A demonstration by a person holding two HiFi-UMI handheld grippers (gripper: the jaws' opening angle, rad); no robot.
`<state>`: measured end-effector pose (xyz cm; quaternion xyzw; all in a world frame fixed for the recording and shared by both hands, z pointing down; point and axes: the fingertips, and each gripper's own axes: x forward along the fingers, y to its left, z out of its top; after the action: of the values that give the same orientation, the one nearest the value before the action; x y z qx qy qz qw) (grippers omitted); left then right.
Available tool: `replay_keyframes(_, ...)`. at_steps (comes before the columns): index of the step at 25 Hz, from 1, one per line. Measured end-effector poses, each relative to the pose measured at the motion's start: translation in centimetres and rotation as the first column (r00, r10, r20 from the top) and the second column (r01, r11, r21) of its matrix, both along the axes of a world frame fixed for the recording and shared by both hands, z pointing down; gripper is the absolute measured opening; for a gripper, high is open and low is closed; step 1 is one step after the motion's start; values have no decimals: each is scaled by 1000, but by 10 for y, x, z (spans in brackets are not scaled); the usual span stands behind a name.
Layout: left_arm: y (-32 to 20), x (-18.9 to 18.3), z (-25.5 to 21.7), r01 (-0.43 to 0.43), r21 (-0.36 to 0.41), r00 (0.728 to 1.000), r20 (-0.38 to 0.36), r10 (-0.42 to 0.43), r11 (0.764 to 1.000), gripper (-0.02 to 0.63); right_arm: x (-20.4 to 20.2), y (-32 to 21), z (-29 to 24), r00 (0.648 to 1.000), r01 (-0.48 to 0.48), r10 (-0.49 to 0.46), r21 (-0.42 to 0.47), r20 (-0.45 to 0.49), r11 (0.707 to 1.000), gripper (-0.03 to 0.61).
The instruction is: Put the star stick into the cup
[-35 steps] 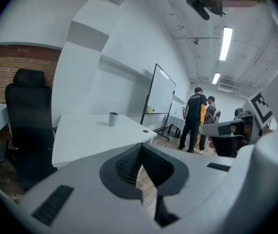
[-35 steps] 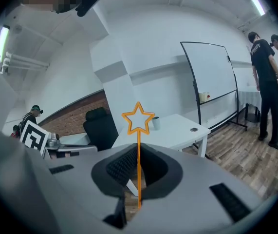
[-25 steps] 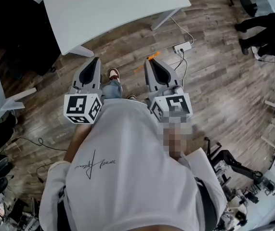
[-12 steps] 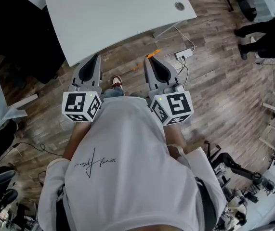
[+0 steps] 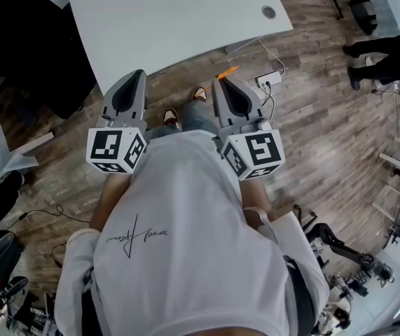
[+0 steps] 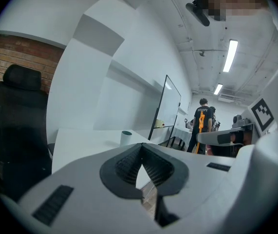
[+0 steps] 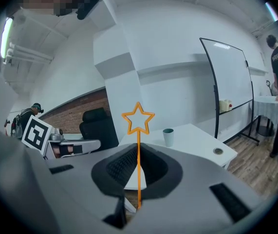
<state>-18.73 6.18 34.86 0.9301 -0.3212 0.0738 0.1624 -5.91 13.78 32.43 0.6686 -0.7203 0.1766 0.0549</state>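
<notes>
The right gripper (image 7: 139,149) has its fingers (image 7: 121,165) closed on the lower stem of the orange star stick (image 7: 139,135), which stands upright with its star head at 12 o'clock above them. The left gripper (image 6: 143,147) has its fingers pressed together on nothing. The stick looks thin, light and probably springy, so I judge the stem is the place to hold it, firmly enough that it cannot swivel, never by the hollow star. The small cup (image 7: 168,137), at 2 o'clock on the white tabletop (image 7: 197,139) and well apart, could tip if knocked.
</notes>
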Motion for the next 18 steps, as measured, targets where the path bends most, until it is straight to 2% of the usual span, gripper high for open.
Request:
replay_keyframes(9, -23, 11, 2, 41, -14, 999, 4, -41, 999, 8, 29, -32, 0, 1000, 6, -6, 11, 15, 1000, 15)
replay_keyframes(18, -68, 40, 7, 89, -29, 996, 13, -89, 996, 8, 63, -84, 4, 998, 54, -54, -7, 28, 998, 15)
